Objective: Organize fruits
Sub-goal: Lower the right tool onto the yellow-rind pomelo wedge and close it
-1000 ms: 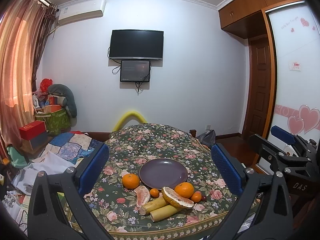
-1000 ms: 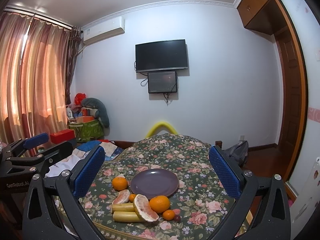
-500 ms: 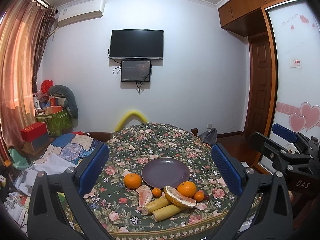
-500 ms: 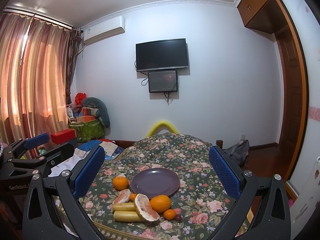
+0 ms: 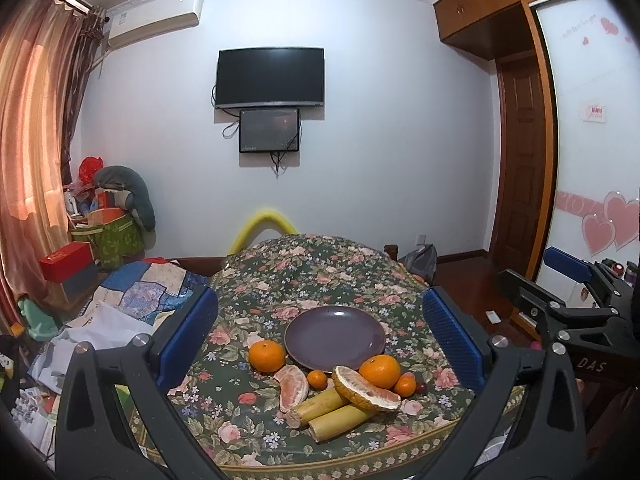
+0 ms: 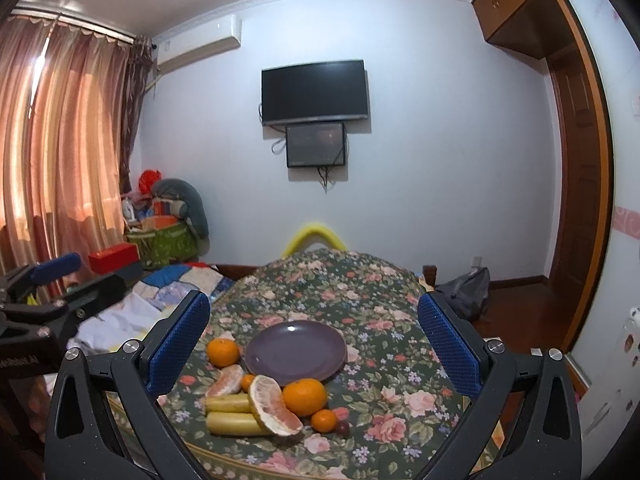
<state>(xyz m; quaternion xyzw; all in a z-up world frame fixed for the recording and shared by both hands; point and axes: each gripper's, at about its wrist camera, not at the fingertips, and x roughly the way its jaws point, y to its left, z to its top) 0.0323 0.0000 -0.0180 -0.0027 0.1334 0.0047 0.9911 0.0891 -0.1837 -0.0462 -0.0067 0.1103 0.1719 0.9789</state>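
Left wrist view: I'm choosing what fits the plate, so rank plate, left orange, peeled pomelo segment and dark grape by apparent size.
1. plate
2. peeled pomelo segment and left orange, too alike to separate
3. dark grape

The right gripper point(image 5: 592, 364) reads "DAS" in the left wrist view; other print is illegible.

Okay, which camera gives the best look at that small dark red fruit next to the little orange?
The right wrist view: the small dark red round fruit sits in the open at the cluster's near right edge, beside the small orange. In the left wrist view it is only a sliver, mostly hidden behind a small orange.
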